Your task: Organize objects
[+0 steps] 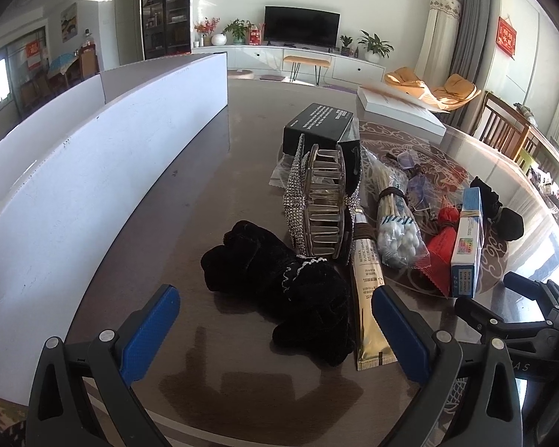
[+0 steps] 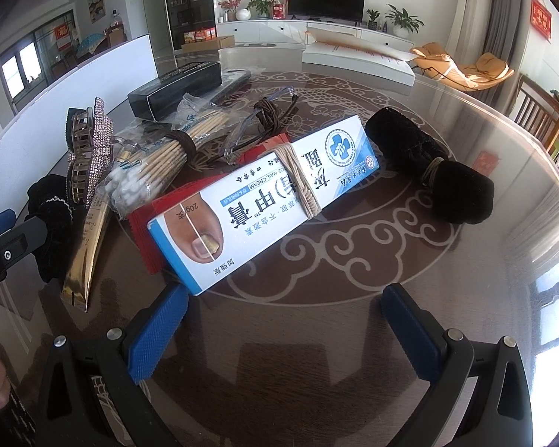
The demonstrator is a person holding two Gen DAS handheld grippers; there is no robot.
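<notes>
Sorting looks barely begun: the nail cream box (image 2: 264, 201), cotton swabs (image 2: 156, 164) at its 10 o'clock, and black scrunchie (image 1: 279, 290) lie clustered. Left gripper (image 1: 275, 324) and right gripper (image 2: 283, 324) both gape wide, empty.

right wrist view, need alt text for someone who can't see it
The open right gripper hovers over a glass-topped table, facing a blue-and-white nail cream box bound with a rubber band. Left of the box lie cotton swabs, a gold tube and a rhinestone hair claw.
</notes>
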